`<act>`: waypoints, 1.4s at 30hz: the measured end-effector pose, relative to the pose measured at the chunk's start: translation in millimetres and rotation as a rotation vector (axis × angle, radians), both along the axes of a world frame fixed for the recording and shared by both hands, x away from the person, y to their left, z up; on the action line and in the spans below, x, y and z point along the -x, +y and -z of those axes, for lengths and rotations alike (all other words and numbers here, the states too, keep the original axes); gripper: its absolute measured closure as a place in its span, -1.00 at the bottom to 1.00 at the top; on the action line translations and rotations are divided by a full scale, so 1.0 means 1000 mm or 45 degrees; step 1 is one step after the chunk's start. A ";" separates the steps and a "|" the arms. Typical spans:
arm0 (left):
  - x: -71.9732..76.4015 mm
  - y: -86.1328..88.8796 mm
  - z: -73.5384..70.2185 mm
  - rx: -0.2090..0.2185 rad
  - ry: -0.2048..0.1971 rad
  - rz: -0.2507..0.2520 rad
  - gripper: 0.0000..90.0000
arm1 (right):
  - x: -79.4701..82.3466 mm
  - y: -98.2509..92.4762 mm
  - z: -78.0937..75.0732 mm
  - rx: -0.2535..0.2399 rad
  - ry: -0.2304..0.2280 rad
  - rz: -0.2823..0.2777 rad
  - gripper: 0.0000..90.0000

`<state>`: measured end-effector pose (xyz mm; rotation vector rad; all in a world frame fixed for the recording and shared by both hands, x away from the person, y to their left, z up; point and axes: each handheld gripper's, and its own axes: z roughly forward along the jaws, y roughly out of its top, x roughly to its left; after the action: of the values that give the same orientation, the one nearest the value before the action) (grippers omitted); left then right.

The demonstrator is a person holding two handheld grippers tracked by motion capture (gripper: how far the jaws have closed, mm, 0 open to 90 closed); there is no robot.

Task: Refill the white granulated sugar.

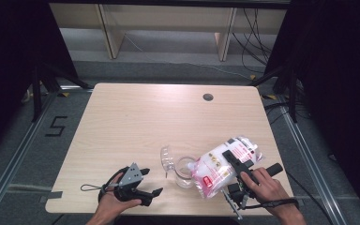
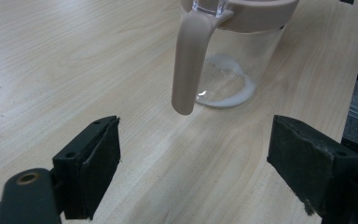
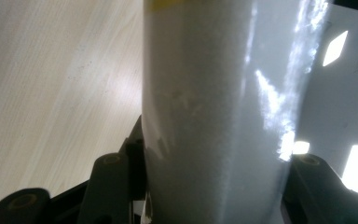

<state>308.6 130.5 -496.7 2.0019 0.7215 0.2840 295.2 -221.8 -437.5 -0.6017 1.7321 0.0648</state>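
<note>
Pale wood desk (image 1: 136, 122) is carrying a clear jug (image 1: 183, 172) near its front edge. Right claw (image 1: 236, 174) is pinching a white powder bag (image 1: 222, 168), tilted, long axis running down-left, mouth over the jug. Left claw (image 1: 146, 183) is idling, spread, empty. Risk: powder overshooting the narrow rim, or the unsteadied jug tipping.

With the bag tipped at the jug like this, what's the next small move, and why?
Probably tilt the clear plastic bag of white powder a little further. The right gripper is clamped on it, its lower end sits over the clear glass jug with the beige rim and handle, and just a thin white layer covers the jug's bottom. The left gripper stands open, apart from the handle.
</note>
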 end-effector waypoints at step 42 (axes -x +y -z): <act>0.001 -0.001 0.000 0.001 0.002 0.004 -0.63 | -0.001 -0.001 0.002 0.023 -0.012 0.004 0.19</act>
<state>308.0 129.7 -496.8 2.0024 0.7197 0.2802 295.7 -222.7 -439.1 -0.6119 1.7263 0.0443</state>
